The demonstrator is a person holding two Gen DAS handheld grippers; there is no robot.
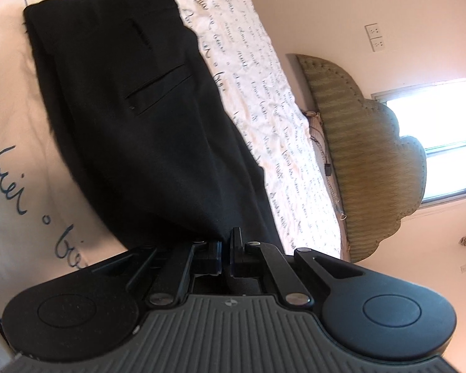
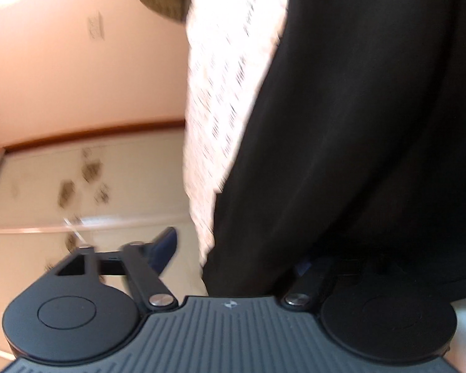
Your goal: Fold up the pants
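Note:
Black pants [image 1: 133, 105] lie lengthwise on a white bedsheet [image 1: 248, 62] printed with script, waistband and back pockets at the far end. My left gripper [image 1: 226, 245] is shut on the near end of the pants leg fabric. In the blurred right wrist view the pants [image 2: 357, 124] fill the right side. My right gripper [image 2: 242, 258] is open: its left finger [image 2: 164, 245] stands clear over the floor, and the right finger is hidden under the black cloth.
A woven olive headboard [image 1: 366, 155] stands beyond the bed, with a bright window [image 1: 444, 143] and wall sockets [image 1: 375, 37] behind it. The right wrist view shows the bed's edge [image 2: 208, 124], tiled floor [image 2: 93, 186] and a peach wall.

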